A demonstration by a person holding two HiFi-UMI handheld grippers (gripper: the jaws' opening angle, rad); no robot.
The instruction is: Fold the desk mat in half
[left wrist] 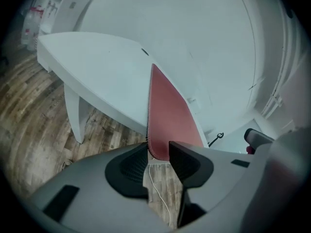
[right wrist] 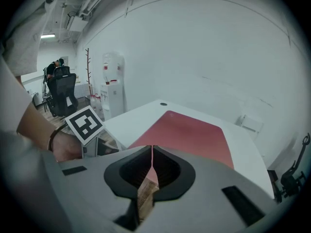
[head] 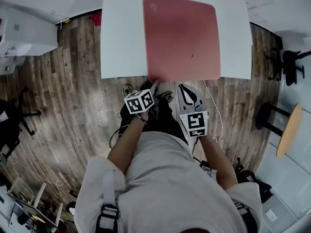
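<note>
Red mat [head: 181,40] lying flat and unfolded on white table [head: 121,33], reaching the near table edge, right of the table's middle. Pale little logo [head: 154,6] at mat's far left corner, too small to read. Small dark spot on mat near its right side.

Near left corner of mat sitting between jaws of left gripper [head: 154,85]. Seen from left gripper view: jaws well apart around mat [left wrist: 167,115] corner, left gripper [left wrist: 158,154] not clamping it, gap showing beside the right pad. Gripper rolled on its side, so table and mat look tilted steeply in that view. Left forearm bare, reaching forward and angled inward toward the mat corner, pointing downward.

Right gripper [head: 186,92] just off the near table edge, beside the left one, short of the mat. In right gripper view: right gripper [right wrist: 152,149] with jaws closed together, only a thin slit between, nothing held; mat [right wrist: 184,132] ahead beyond them. Right forearm bare, straight out from the body, tilted down.

Black-and-white square markers on cube [head: 139,101] of each gripper; patterns only, no words. Wood floor [head: 73,91] all round the table.
</note>
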